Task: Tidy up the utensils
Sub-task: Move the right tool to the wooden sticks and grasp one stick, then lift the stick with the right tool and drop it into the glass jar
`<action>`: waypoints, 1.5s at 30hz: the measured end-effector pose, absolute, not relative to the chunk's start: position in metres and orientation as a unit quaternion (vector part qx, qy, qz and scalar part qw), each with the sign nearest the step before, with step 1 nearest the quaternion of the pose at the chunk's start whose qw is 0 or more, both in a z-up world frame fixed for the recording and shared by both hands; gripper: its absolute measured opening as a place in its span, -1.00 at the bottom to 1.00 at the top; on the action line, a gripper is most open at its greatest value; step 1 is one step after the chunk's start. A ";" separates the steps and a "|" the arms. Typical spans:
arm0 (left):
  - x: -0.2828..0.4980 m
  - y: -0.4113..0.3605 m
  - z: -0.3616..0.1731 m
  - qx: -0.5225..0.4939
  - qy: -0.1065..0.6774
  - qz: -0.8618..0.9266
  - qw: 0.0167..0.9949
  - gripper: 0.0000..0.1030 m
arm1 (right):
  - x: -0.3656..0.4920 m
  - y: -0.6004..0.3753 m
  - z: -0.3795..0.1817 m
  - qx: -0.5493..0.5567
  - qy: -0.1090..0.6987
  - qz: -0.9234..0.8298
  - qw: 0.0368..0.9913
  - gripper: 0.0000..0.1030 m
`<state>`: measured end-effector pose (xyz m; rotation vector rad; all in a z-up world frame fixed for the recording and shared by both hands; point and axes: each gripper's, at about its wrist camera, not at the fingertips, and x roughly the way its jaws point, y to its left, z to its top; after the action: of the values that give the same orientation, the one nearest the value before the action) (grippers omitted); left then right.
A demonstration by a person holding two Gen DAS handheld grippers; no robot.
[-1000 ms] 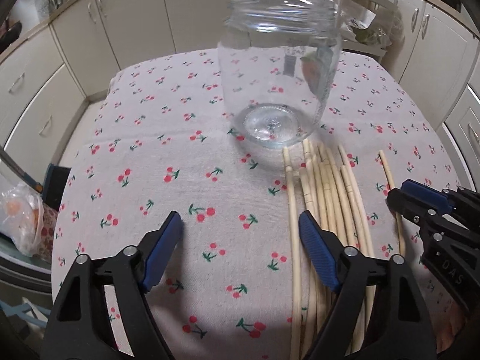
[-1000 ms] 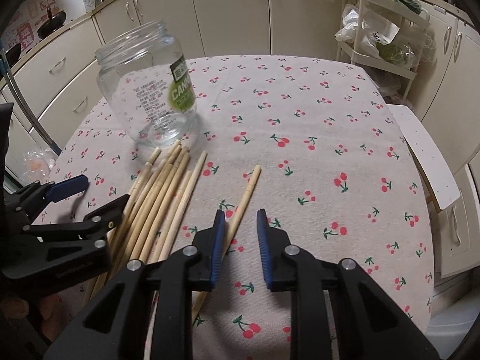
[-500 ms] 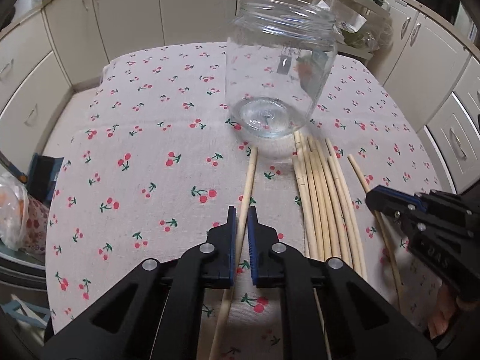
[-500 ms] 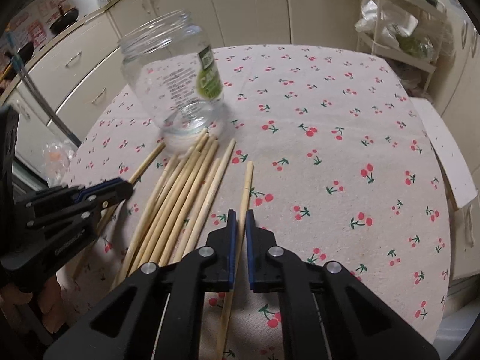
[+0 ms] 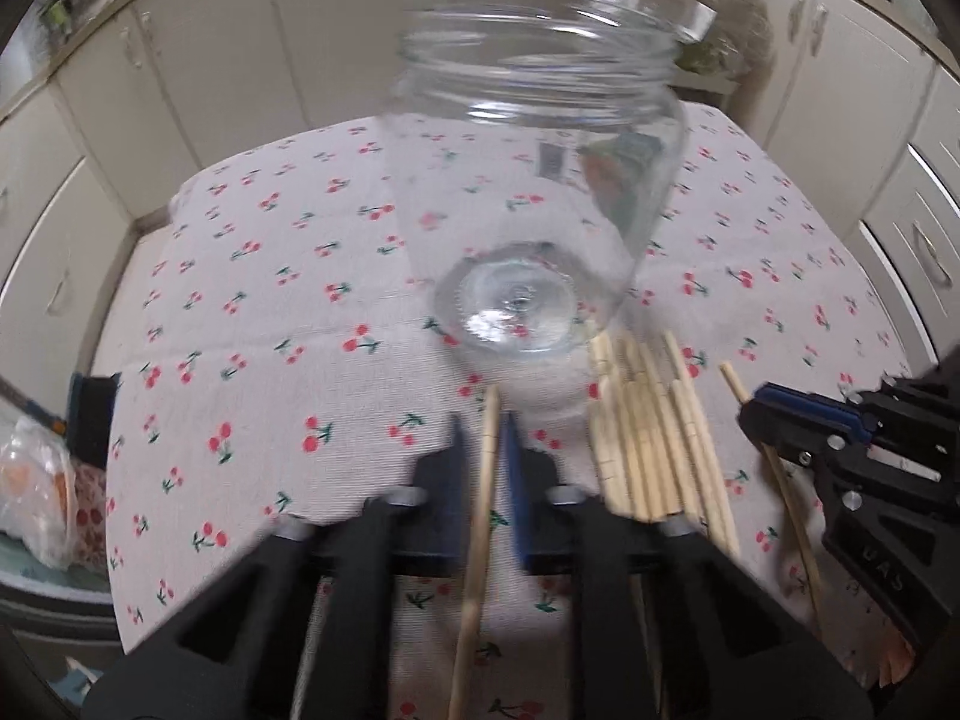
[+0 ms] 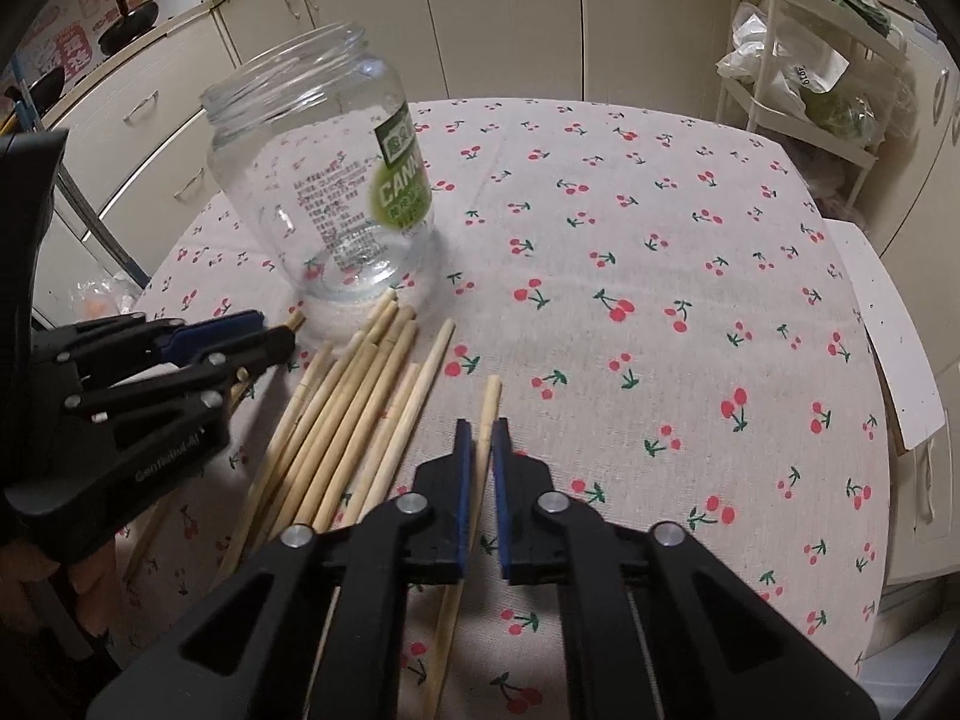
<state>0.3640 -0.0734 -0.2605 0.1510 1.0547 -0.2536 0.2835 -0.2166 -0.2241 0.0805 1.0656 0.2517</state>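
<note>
While one chopstick (image 5: 487,480) sits clamped in my left hand-held gripper (image 5: 487,438), my right hand-held gripper (image 6: 480,438) is clamped on another chopstick (image 6: 485,420). Rest of the chopsticks (image 6: 354,408) lie bunched betw. the two, on the table (image 6: 660,276) w/ cherry cloth. Glass jar (image 5: 534,192) stands upright just ahead of left one, mouth open.

- A tablecloth (image 6: 690,276) printed with red cherries covered the table.
- Cream cabinets (image 6: 504,18) with metal handles ran along the walls behind it.
- A white rack (image 6: 798,90) at the right held plastic bags and greens.
- A white board (image 6: 888,324) lay at the table's right edge.
- Red-and-white stickers (image 6: 72,48) showed on the far left wall.
</note>
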 end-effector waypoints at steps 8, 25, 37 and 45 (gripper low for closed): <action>0.341 -0.044 -0.205 -0.012 0.476 -0.165 0.864 -0.91 | 0.282 -0.244 -0.224 0.151 0.498 0.129 0.844 -0.89; 0.392 -0.030 -0.064 -0.179 0.167 -0.153 0.957 -0.91 | 0.276 -0.270 -0.209 0.237 0.422 0.127 0.866 -0.89; 0.406 -0.030 -0.063 -0.181 0.147 -0.174 0.957 -0.91 | 0.277 -0.273 -0.212 0.249 0.415 0.129 0.866 -0.89; 0.400 -0.024 -0.056 -0.174 0.131 -0.169 0.961 -0.91 | 0.275 -0.274 -0.211 0.252 0.415 0.125 0.865 -0.89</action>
<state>0.3996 -0.0240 -0.0555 -0.3526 0.2653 -0.3419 0.2750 -0.2744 -0.2114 0.5276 0.8691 0.2619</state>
